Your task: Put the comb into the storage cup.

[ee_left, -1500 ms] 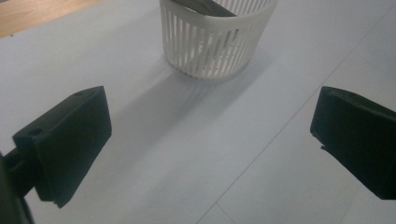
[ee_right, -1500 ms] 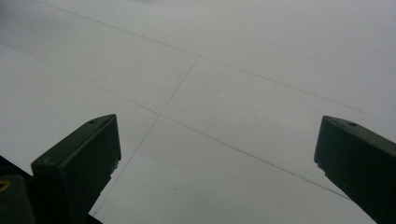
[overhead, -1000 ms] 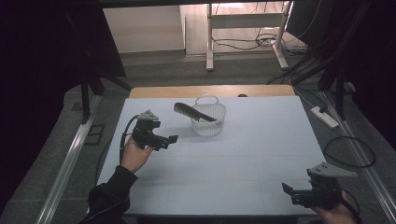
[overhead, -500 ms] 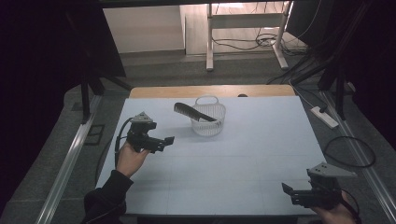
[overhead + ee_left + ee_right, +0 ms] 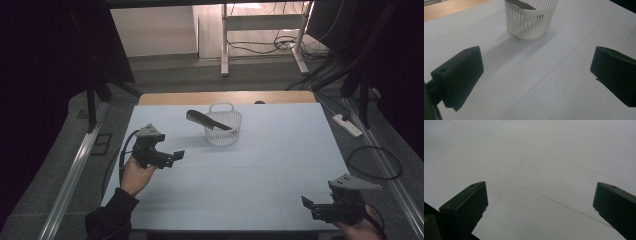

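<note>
The comb (image 5: 208, 120) lies slantwise across the white basket (image 5: 223, 131) at the desk's (image 5: 260, 170) far middle. The left tool (image 5: 176, 155), jaws wide apart and empty, is nearer and points toward it; the right tool (image 5: 306, 204), equally open and empty, hangs well apart

Dim, grainy frames; dark surroundings, soft shadows, slight blur.

A dim lab: bare test table (image 5: 280, 165), floor rails (image 5: 67, 182) (trailing cables (image 5: 372, 162)).
</note>
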